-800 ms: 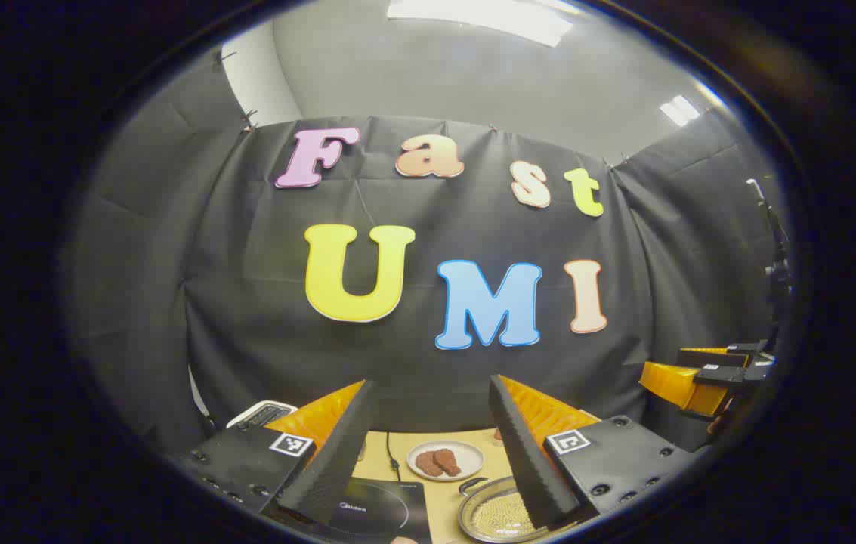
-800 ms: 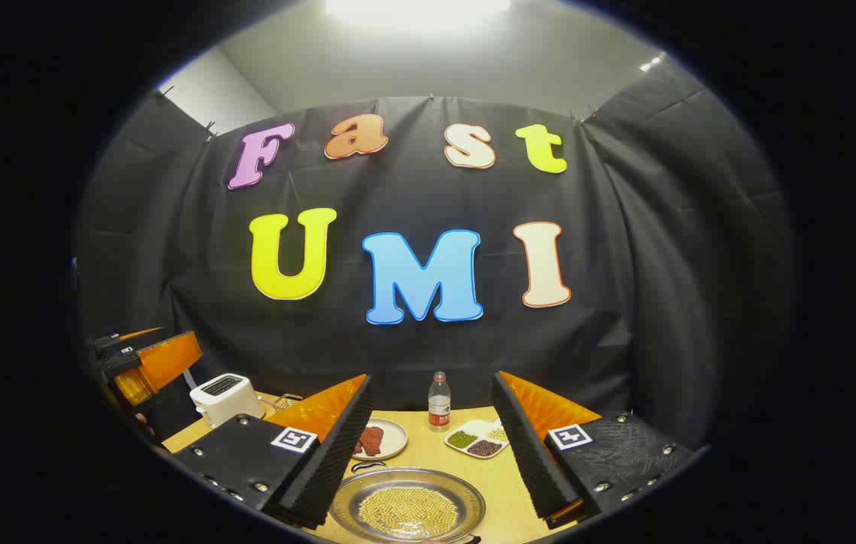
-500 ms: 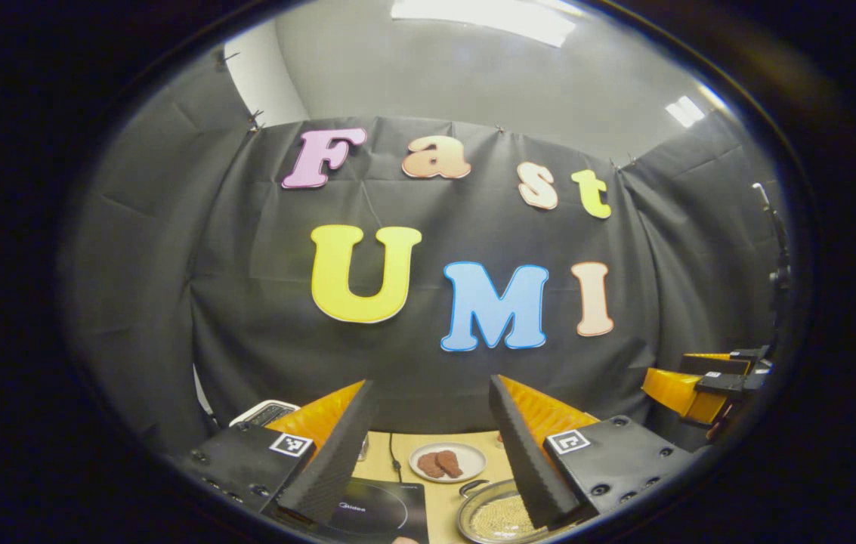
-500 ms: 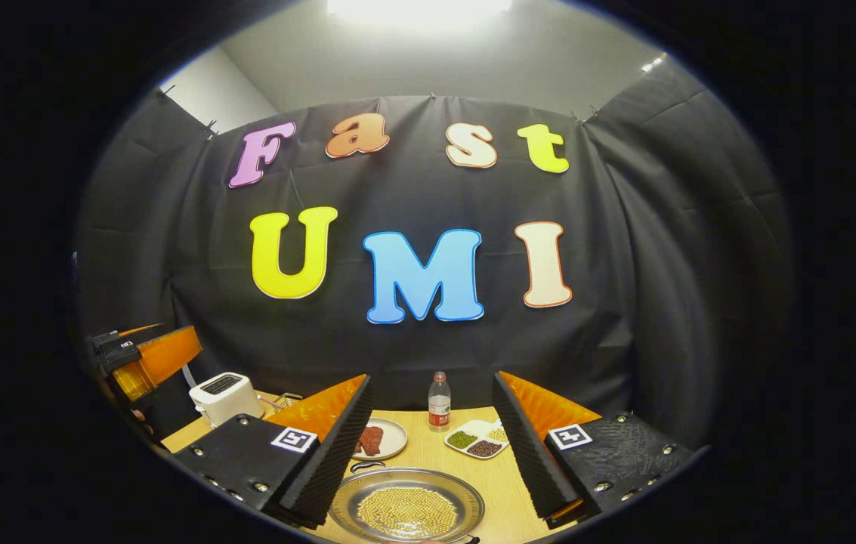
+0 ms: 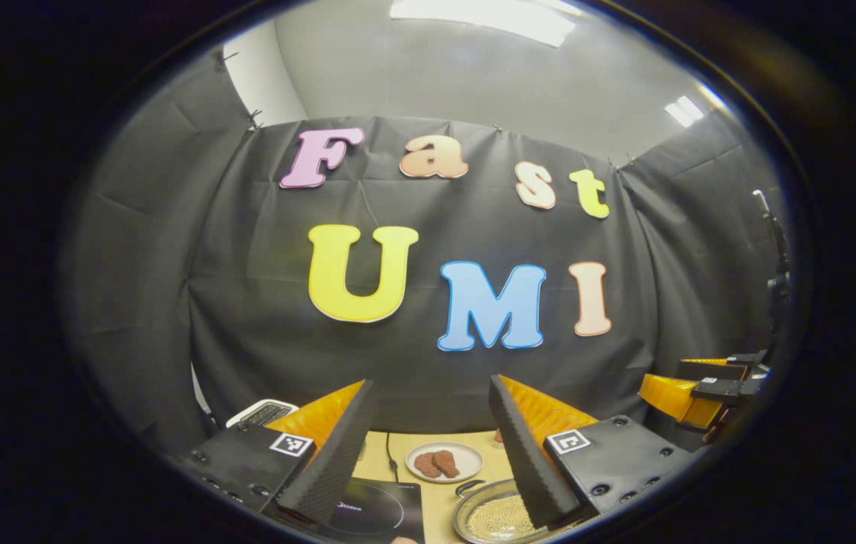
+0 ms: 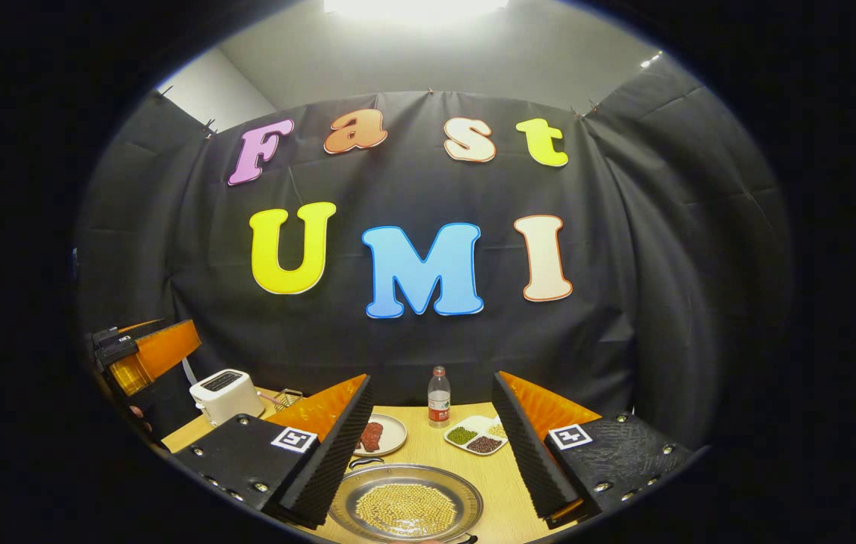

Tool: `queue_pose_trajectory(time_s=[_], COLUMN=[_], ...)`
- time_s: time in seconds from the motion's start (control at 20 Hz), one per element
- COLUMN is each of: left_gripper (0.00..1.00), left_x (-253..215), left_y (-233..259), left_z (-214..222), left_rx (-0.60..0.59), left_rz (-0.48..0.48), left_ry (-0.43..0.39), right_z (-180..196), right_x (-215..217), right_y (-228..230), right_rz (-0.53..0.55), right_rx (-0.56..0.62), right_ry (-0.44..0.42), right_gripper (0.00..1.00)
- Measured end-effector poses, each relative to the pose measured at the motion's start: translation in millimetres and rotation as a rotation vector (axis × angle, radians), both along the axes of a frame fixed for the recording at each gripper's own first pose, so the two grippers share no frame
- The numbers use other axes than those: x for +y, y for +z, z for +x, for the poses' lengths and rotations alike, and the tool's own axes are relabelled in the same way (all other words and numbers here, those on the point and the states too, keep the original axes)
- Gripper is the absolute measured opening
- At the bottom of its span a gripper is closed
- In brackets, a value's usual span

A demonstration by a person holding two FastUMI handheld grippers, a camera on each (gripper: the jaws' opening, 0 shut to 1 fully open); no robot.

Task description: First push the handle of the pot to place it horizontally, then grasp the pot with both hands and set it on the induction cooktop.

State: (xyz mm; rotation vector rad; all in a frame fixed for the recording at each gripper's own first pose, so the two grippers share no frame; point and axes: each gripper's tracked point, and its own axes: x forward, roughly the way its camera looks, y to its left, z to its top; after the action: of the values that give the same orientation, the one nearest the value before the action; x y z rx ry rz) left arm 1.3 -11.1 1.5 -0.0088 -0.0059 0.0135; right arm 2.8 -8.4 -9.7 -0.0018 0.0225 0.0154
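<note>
On my table (image 6: 428, 457) I count one pot (image 6: 406, 512), one induction cooktop (image 5: 375, 510), one white toaster (image 6: 225, 394), one water bottle (image 6: 439, 397), one plate of reddish meat (image 6: 386, 435) and one divided dish (image 6: 482, 437) with three little heaps. The pot, a shallow steel pan with a perforated insert, sits on the table right below my right hand-held gripper (image 6: 431, 446), its dark handle (image 6: 364, 462) at the far rim. The cooktop lies just beside it, under my left hand-held gripper (image 5: 431, 446). Both of my hand-held grippers are released, fingers spread wide, holding nothing and raised clear of the table. The plate and dish stand beyond the pot, the bottle behind them near the cloth wall, the toaster off to the left.
</note>
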Motion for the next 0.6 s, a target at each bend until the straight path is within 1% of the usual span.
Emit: queue_pose_trajectory(time_s=[0.25, 0.45, 0.5, 0.55, 0.6], left_gripper=[0.97, 0.97, 0.97, 0.97, 0.97], left_x=[-6, -9, -9, -9, -9], left_y=[-5, -11, -14, -16, -18], left_z=[0, 1, 1, 1, 1], left_rx=[0.006, 0.017, 0.022, 0.029, 0.035], left_rz=[0.012, 0.01, 0.009, 0.008, 0.009], left_ry=[-0.015, -0.018, -0.019, -0.021, -0.021], right_z=[-1, -4, -5, -7, -8], right_x=[-1, 2, 2, 3, 3], right_y=[-20, -49, -61, -72, -84], right_rz=[0.008, 0.002, -0.005, -0.008, -0.008], right_rx=[0.054, 0.13, 0.158, 0.187, 0.216], right_ry=[0.011, 0.043, 0.05, 0.058, 0.062], right_gripper=[0.96, 0.96, 0.94, 0.89, 0.87])
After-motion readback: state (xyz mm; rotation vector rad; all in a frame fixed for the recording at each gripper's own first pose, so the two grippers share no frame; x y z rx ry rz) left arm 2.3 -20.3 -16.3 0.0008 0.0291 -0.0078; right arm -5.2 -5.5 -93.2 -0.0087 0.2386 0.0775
